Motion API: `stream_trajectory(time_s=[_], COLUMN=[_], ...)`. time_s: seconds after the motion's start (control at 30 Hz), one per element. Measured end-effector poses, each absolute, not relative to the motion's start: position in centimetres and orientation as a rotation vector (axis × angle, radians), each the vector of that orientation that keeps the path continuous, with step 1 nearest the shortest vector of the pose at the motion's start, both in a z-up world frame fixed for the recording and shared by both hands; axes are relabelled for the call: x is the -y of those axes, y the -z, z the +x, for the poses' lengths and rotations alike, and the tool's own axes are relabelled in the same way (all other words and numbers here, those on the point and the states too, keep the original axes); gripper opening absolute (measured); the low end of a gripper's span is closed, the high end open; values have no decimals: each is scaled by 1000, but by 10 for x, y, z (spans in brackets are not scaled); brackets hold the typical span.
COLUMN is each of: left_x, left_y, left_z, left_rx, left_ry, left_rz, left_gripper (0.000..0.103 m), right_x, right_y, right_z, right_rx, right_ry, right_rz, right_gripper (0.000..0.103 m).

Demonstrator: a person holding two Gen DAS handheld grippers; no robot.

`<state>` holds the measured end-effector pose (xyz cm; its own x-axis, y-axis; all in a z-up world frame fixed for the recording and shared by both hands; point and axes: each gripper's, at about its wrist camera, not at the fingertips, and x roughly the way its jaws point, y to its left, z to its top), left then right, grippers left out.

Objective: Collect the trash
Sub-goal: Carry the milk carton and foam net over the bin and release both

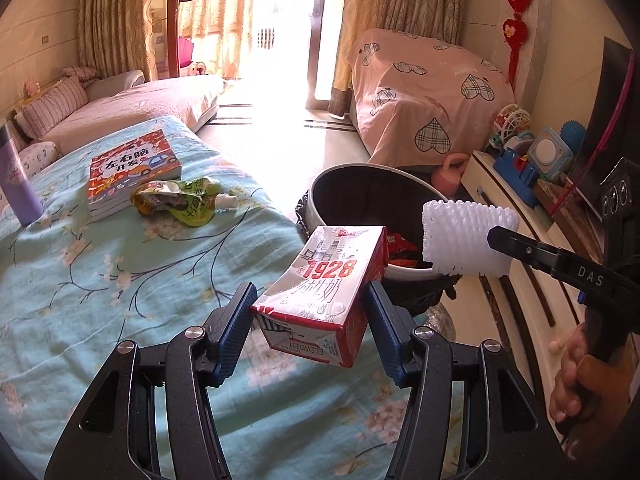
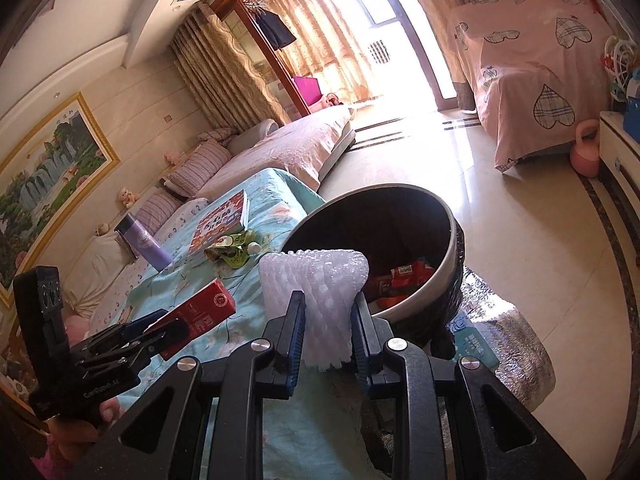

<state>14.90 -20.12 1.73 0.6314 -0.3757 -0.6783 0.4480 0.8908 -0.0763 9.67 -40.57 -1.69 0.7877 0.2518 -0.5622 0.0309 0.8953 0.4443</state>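
Note:
My left gripper (image 1: 310,296) is shut on a red and white milk carton (image 1: 320,276), held tilted above the edge of the blue flowered cloth (image 1: 100,280). To its right, my right gripper (image 2: 329,304) is shut on a white foam fruit net (image 2: 316,280). Both hang just short of the round black trash bin (image 2: 454,248), which has red wrappers (image 2: 404,276) inside. A crumpled green drink pouch (image 1: 176,200) lies on the cloth against a book. In the right wrist view the left gripper (image 2: 160,330) with the carton (image 2: 200,312) shows at lower left.
A red picture book (image 1: 132,168) and a purple bottle (image 1: 18,176) stand on the cloth. A cream cabinet (image 1: 516,280) with toys (image 1: 524,156) runs along the right. A pink kettlebell (image 2: 586,156) and a pink-covered piece of furniture (image 1: 424,96) sit beyond the bin, a sofa (image 1: 132,108) at far left.

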Motion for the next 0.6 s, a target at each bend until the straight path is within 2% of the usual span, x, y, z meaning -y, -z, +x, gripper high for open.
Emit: stream_trajectory(time_s=[0.6], left_x=[243], left_y=[-28], left_z=[184], left_rx=[-752], left_ry=[498], left_rz=[165], left_gripper=[55], right_x=[425], right_y=[5], right_z=[126], right_rx=[-642], right_ry=[-51], right_rz=[367], right_gripper=[23])
